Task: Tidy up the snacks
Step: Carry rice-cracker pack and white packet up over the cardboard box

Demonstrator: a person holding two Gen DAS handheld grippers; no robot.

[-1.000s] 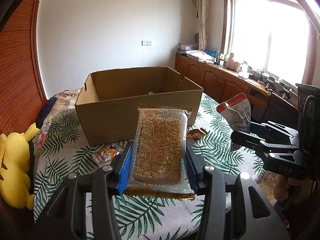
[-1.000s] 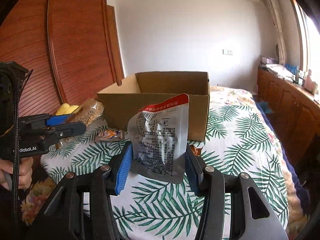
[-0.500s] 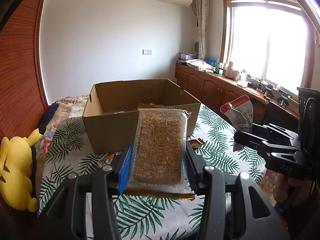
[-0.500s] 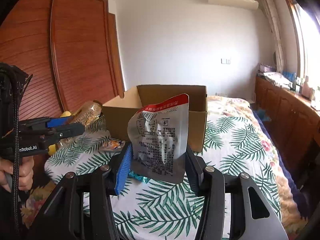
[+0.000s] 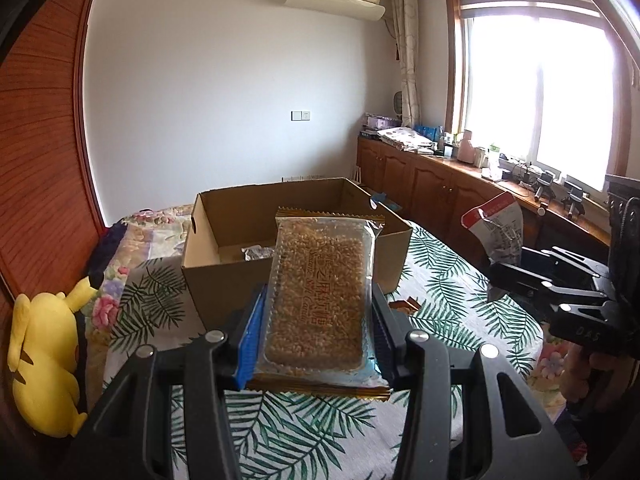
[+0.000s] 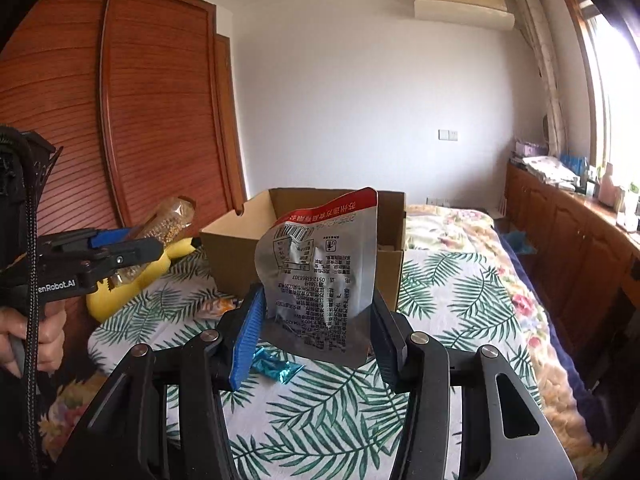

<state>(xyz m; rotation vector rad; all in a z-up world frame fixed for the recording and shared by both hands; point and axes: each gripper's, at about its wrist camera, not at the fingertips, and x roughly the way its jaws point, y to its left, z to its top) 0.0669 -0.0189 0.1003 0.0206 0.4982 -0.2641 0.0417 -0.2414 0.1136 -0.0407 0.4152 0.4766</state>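
Observation:
My left gripper (image 5: 316, 328) is shut on a clear pack of sesame candy (image 5: 320, 292), held flat above the bed. Behind it stands an open cardboard box (image 5: 224, 280) with a silver packet (image 5: 258, 253) inside. My right gripper (image 6: 316, 332) is shut on a silver pouch with a red top (image 6: 324, 272), held upright in front of the same box (image 6: 236, 264). In the left wrist view the right gripper (image 5: 508, 280) and its pouch (image 5: 496, 228) appear at the right. In the right wrist view the left gripper (image 6: 132, 248) with its candy pack (image 6: 170, 220) shows at the left.
A leaf-print bedspread (image 5: 448, 280) carries a small brown wrapper (image 5: 406, 303), a blue wrapper (image 6: 276, 368) and an orange one (image 6: 218, 306). A yellow plush toy (image 5: 40, 364) lies at the bed's left edge. Wooden cabinets (image 5: 424, 184) line the window side; a wardrobe (image 6: 132, 120) stands left.
Both grippers have risen with their packs held, so the box sits lower in view and its inside now shows. The grips are unchanged.

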